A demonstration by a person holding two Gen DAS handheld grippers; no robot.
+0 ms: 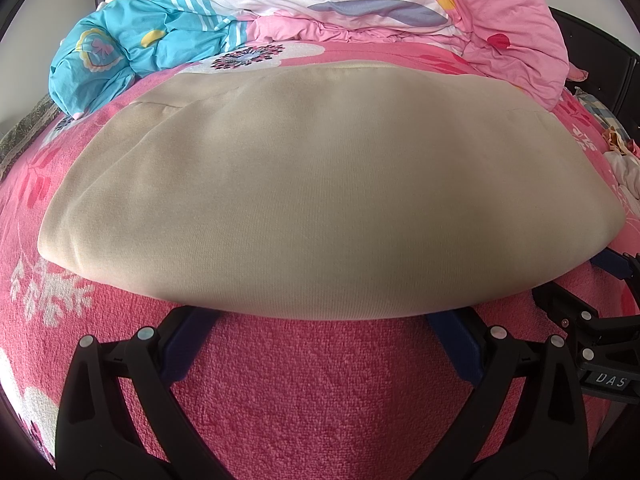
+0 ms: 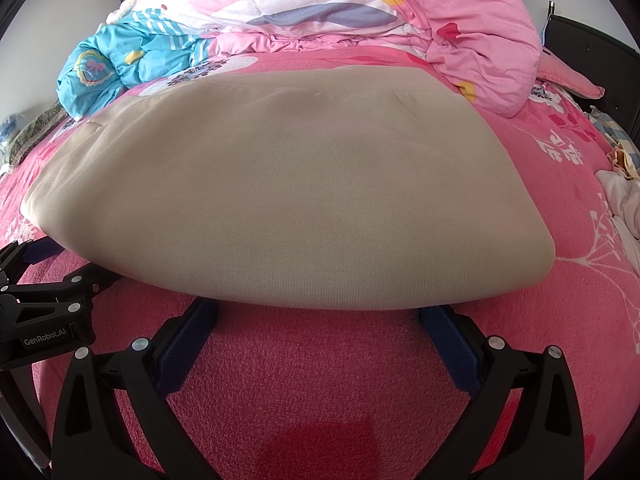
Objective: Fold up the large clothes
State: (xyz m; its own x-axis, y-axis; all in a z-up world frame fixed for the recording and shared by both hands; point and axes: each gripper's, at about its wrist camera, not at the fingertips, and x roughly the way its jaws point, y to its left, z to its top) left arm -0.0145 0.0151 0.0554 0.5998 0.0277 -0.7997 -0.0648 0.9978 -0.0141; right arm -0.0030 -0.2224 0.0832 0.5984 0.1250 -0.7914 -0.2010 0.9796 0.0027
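**A:** Where is the garment, and where are you?

**B:** The beige garment lies flat on the pink bedspread, already a wide folded slab with its near edge rounded and thick. Far behind it sit the pink quilt and the blue bedding, well apart from the work. My left tongs are at the near edge, toward its right half; my right tongs are at the same edge, further right, close to the right corner.

**A:** Holding anything?

**B:** No. Both pairs are spread wide and released. The blue pads point at the hem, and their tips disappear under the overhang of the cloth, so I cannot tell whether they touch it.

**A:** So what is the step?

**B:** I judge it is taking the near edge to carry it over to the far side for another fold. To do it well, I want each pair to slide low along the bedspread so the lower finger goes under every layer, not just the top one. Then clench on the full thickness.

**A:** Risks?

**B:** My two tongs are near each other, so the left end of the edge is unsupported and may sag or drag. I would shift the left pair further left first, lift both evenly, and lay the edge square against the far hem.
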